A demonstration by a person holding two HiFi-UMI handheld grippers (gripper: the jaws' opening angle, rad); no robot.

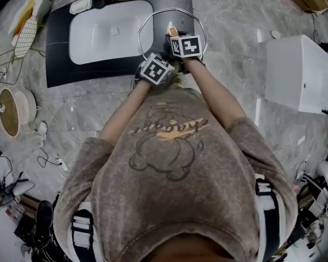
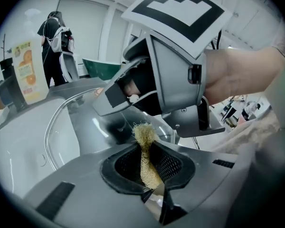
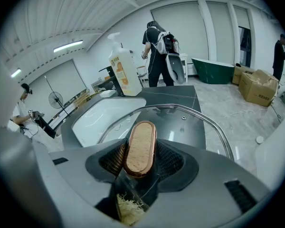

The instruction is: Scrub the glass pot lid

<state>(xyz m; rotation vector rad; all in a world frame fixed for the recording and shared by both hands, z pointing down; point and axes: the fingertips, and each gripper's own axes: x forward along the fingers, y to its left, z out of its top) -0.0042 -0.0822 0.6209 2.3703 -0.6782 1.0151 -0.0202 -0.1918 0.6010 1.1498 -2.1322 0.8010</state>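
The glass pot lid [image 1: 156,22] is held tilted over the dark counter [image 1: 60,48], beside the sink. My right gripper [image 1: 175,37] is shut on the lid's oval wooden knob [image 3: 140,148], and the lid's metal rim [image 3: 220,133] curves away beyond it. My left gripper [image 1: 165,75] sits just below and left of the right one, on the underside of the lid. It is shut on a tan fibrous scrubber [image 2: 146,156] whose tuft sticks out towards the glass [image 2: 80,122]. Scrubber fibres [image 3: 127,213] show under the glass in the right gripper view. The right gripper's body [image 2: 173,75] fills the left gripper view.
A white sink basin [image 1: 101,34] is set in the counter left of the lid. A soap bottle with an orange label [image 3: 123,73] stands at its far edge. A white box [image 1: 302,74] stands to the right. People, a green tub [image 3: 219,69] and cardboard boxes [image 3: 256,86] are in the background.
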